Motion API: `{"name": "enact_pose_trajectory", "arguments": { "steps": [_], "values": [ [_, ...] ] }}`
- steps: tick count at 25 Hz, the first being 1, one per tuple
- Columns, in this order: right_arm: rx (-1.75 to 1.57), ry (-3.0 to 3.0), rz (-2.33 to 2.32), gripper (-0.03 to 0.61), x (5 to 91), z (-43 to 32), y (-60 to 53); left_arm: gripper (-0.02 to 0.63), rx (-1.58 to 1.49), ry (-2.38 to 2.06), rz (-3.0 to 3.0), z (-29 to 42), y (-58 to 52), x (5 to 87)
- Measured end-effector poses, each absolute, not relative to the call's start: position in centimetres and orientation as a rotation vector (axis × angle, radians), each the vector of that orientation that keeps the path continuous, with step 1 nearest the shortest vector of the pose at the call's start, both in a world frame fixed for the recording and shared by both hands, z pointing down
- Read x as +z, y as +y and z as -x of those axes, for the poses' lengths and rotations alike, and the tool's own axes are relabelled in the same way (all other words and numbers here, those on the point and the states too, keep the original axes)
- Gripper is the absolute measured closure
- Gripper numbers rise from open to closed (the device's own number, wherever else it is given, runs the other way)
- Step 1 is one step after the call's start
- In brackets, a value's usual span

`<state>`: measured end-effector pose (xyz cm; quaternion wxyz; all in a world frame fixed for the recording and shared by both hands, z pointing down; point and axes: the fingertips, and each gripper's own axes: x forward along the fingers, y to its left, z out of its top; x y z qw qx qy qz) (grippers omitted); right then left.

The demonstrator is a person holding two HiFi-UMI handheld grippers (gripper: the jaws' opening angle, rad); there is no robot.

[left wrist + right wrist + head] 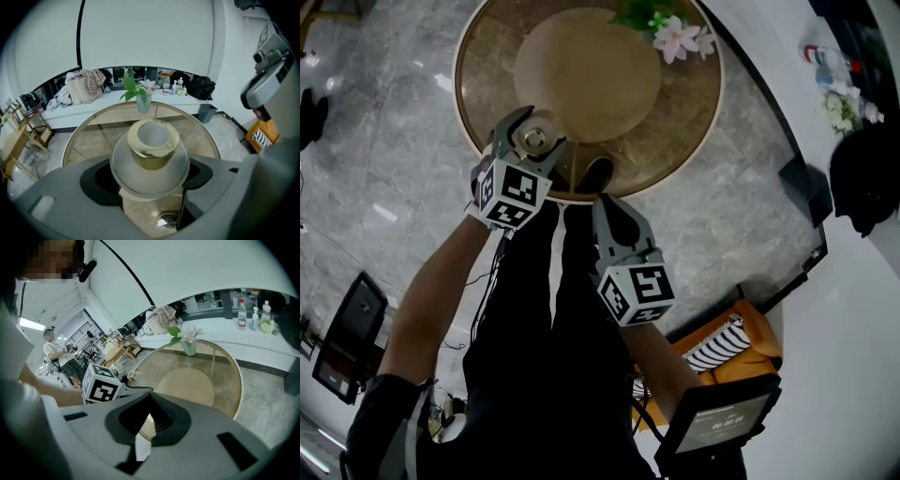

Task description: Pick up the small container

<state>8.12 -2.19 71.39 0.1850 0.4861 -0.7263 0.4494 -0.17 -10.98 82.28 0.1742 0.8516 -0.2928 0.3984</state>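
Both tongs are in view. The left tongs (pixel 532 137) are closed on the small container (pixel 534 140) at the near edge of the round glass surface (pixel 478 94). In the left gripper view the two jaws press on either side of its wide body (pixel 150 154). The lift looks begun or about to begin, though I cannot tell whether the base is touching the glass.

To do this well, I would raise it straight up with an even squeeze. The rounded, smooth sides could slip upward or downward out of the pads if the grip loosens or tilts. Level tongs would also stop the open mouth from tipping toward the vase of flowers (pixel 142 99), which stands well apart at the far side.

The container is a low, pale, frosted piece that swells like a bowl. It is topped by a short brass-coloured collar around an open, whitish mouth. It sits upright and looks empty, as far as the mouth shows.

The right tongs (pixel 607 206) hang over the near rim, just right of the left pair. Their jaws are drawn together with only a sliver of light between them and nothing held (pixel 144 423).
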Motion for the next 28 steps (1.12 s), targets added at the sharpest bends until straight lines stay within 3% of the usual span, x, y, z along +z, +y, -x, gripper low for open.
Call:
{"name": "enact_pose_trajectory", "arguments": {
  "steps": [28],
  "values": [
    [1.121, -2.198, -1.364, 0.583, 55.8, -6.6, -4.5, 0.276, 0.937, -0.851, -2.348, 2.3, -6.5, 59.3]
  ]
}}
